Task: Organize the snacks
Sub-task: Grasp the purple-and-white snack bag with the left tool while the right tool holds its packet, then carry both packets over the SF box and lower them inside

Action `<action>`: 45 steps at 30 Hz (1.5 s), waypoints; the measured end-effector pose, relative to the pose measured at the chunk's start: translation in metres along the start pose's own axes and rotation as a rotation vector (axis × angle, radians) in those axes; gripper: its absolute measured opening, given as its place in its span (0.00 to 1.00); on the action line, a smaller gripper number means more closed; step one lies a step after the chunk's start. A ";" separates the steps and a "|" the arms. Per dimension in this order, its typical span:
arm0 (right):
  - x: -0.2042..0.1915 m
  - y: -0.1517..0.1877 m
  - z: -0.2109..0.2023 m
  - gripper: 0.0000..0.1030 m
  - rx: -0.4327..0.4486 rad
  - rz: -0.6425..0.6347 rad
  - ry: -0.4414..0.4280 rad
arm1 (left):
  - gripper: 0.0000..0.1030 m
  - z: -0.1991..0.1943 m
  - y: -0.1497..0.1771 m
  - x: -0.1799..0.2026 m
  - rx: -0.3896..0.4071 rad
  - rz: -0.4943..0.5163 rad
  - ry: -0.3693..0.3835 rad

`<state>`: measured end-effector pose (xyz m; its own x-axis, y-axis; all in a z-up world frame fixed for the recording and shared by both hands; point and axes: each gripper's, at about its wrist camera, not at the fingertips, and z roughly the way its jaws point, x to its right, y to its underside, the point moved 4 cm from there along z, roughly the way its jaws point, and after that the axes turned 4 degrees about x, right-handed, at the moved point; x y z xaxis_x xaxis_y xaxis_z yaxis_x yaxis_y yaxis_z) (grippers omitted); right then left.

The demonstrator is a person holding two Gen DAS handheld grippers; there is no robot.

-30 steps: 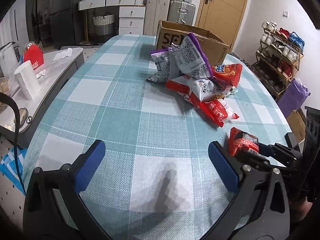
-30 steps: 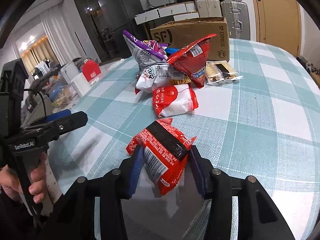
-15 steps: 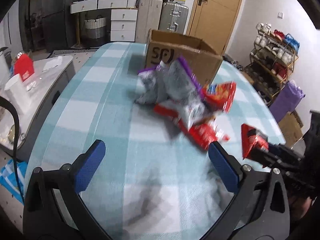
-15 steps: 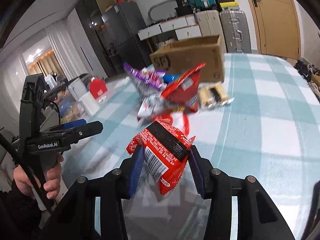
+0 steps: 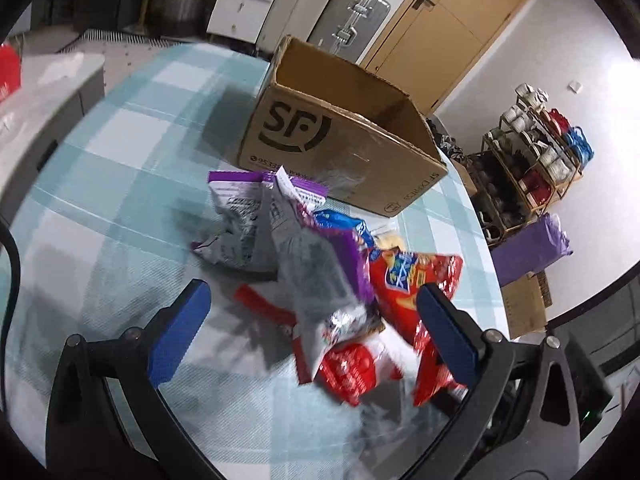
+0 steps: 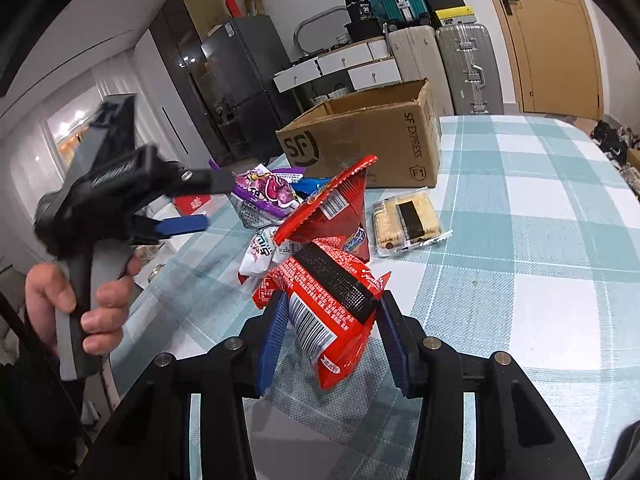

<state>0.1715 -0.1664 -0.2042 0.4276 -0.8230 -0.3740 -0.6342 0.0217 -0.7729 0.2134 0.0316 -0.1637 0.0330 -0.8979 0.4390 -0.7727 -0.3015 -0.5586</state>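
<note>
My right gripper (image 6: 332, 316) is shut on a red snack packet with a barcode (image 6: 328, 304) and holds it above the table. My left gripper (image 5: 312, 320) is open and empty, hovering over a pile of snack bags: purple-and-silver bags (image 5: 256, 216), a red chip bag (image 5: 412, 284) and a red-and-white packet (image 5: 356, 364). An open SF cardboard box (image 5: 340, 136) stands behind the pile; it also shows in the right wrist view (image 6: 372, 140). A clear cracker pack (image 6: 406, 220) lies right of the pile. The left gripper also shows in the right wrist view (image 6: 192, 204).
The table has a teal checked cloth (image 6: 540, 240). A grey side counter (image 5: 36, 112) stands left of it. Suitcases and white drawers (image 6: 440, 60) line the back wall, and a shoe rack (image 5: 536, 152) stands to the right.
My left gripper has moved forward and up over the snack pile toward the box. My right gripper has lifted the red packet off the table and carried it closer to the pile.
</note>
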 end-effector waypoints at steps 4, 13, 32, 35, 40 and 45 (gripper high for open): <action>0.004 0.001 0.003 0.44 -0.008 0.029 -0.029 | 0.99 0.016 -0.005 -0.001 -0.013 -0.027 -0.014; 0.007 0.002 0.007 0.44 -0.031 0.057 -0.046 | 0.48 0.041 0.004 -0.013 -0.088 -0.035 -0.016; 0.002 0.002 0.001 0.44 -0.008 0.041 0.002 | 0.30 -0.011 0.028 -0.025 -0.031 0.039 0.010; -0.003 -0.002 -0.003 0.44 0.005 0.030 0.006 | 0.30 -0.025 0.039 -0.023 -0.025 0.056 0.022; -0.017 -0.012 -0.016 0.44 0.034 0.003 0.000 | 0.30 -0.048 0.054 -0.012 0.005 0.131 0.010; -0.032 -0.024 -0.026 0.44 0.057 -0.012 -0.017 | 0.30 -0.067 0.067 -0.006 0.040 0.190 -0.010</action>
<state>0.1560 -0.1552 -0.1607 0.4458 -0.8137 -0.3730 -0.5914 0.0451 -0.8051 0.1188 0.0382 -0.1560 -0.1044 -0.9431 0.3157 -0.7397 -0.1386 -0.6585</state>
